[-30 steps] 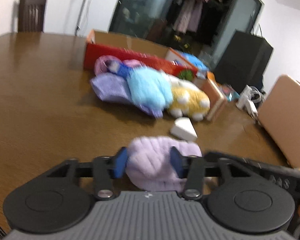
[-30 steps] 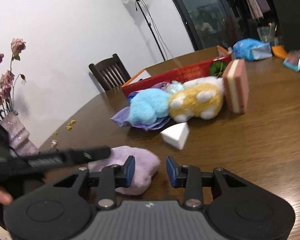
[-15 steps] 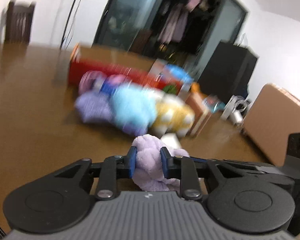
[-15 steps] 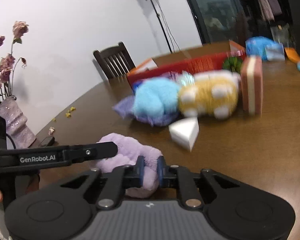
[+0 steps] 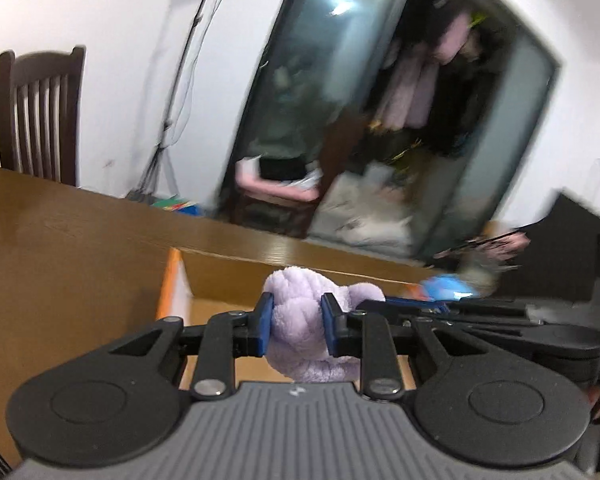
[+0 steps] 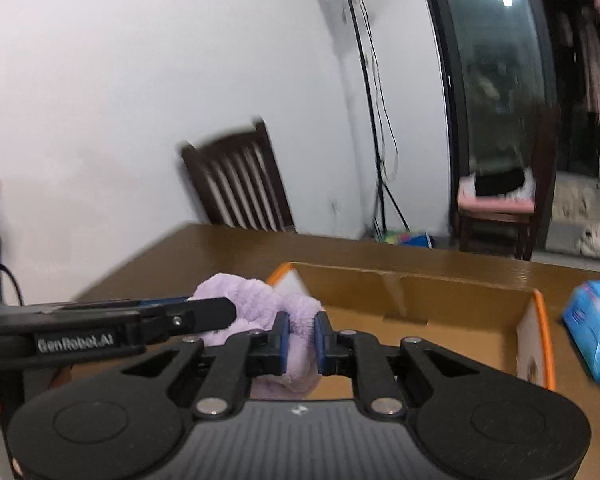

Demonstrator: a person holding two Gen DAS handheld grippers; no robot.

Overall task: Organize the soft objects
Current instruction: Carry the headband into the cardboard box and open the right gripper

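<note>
- Left gripper (image 5: 295, 322): blue pads clamped on a lilac plush (image 5: 300, 320), which bulges between and above the fingers.
- Right gripper (image 6: 299, 338): pads pinched on another fold of the same plush (image 6: 256, 308); the left tool's finger lies across it from the left.
- Plush is held off the table, over the near-left corner of an open cardboard box (image 6: 420, 312) with orange-edged flaps.
- Blue packet (image 6: 594, 336) just right of the box.
- Brown wooden table (image 5: 60, 248) beyond; dark slatted chair (image 6: 240, 184) at the wall.
</note>
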